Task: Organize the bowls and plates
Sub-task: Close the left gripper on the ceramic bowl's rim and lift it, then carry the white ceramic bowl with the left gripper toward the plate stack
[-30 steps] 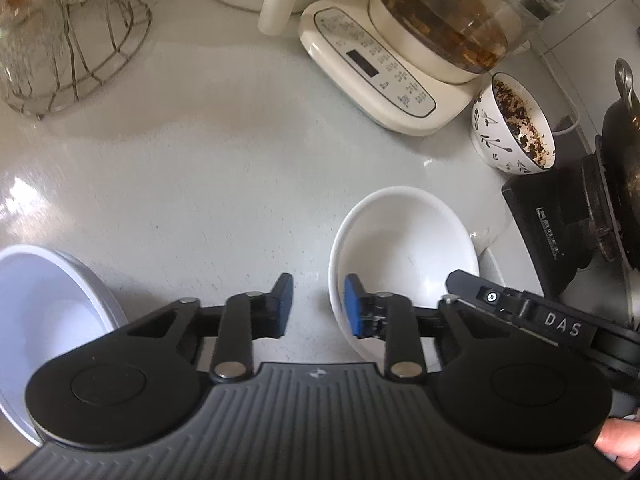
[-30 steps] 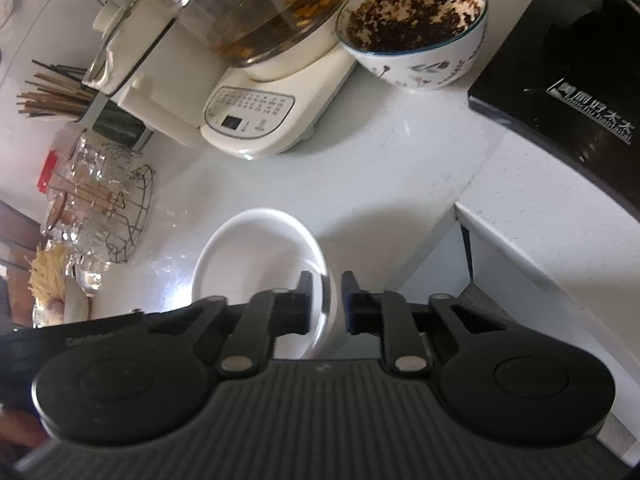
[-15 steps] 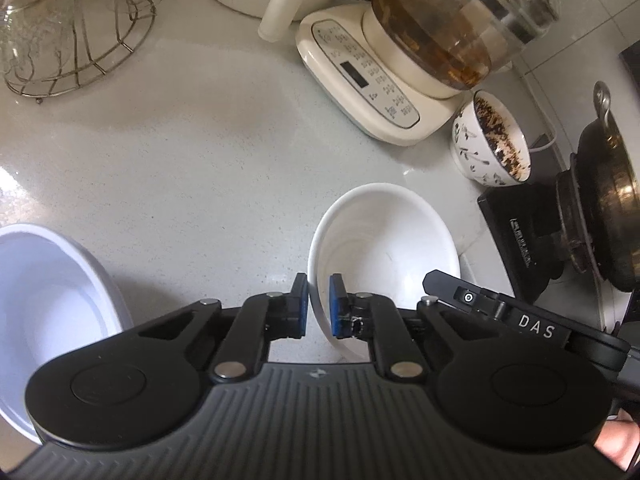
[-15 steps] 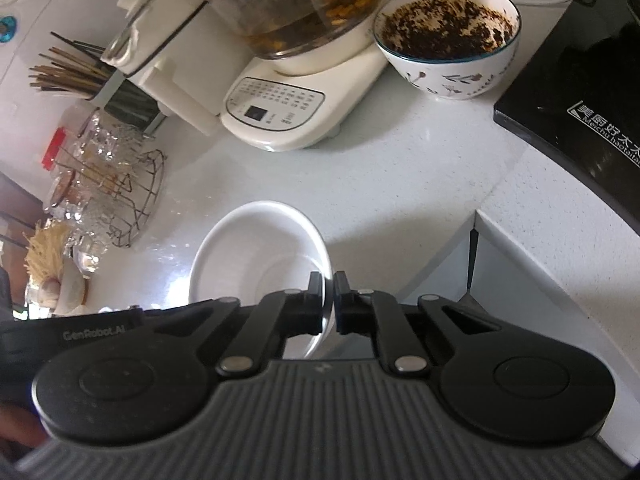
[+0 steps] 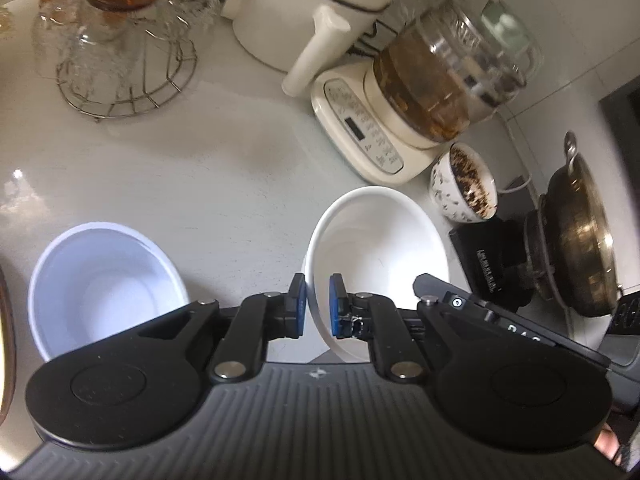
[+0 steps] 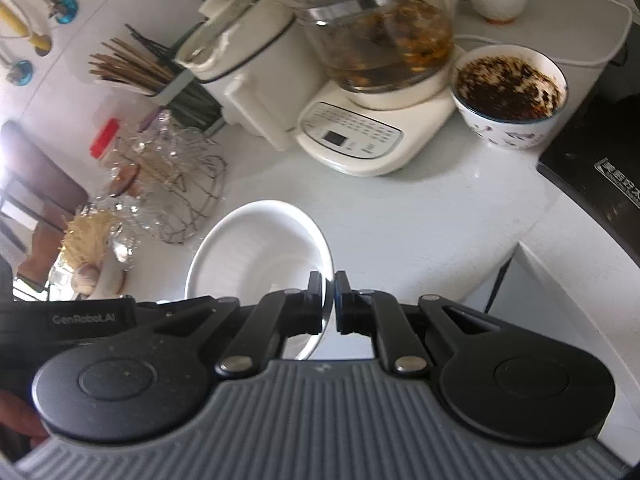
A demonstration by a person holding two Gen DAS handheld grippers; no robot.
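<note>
Two grippers are clamped on one white bowl [image 5: 380,248], each on an opposite side of its rim. The left gripper [image 5: 317,305] is closed on the bowl's left rim, with one blue-padded finger [image 5: 337,304] inside the wall and the other outside. The right gripper [image 6: 328,301] is pinched on the right rim, which is seen as a thin white edge between the two black fingers. The bowl is tilted in the left wrist view and is held above the pale countertop [image 5: 224,168], near its front edge. A second white bowl [image 5: 100,288] is seen to the left, well apart from the held one. Behind the held bowl a cream kettle base [image 6: 372,136] with a glass pot [image 6: 380,28] is placed, and a patterned bowl [image 6: 510,96] of dark bits is set just beside it. A wire rack [image 5: 124,68] of glassware is seen at the far left, and a black induction cooker [image 6: 600,176] at the right.
</note>
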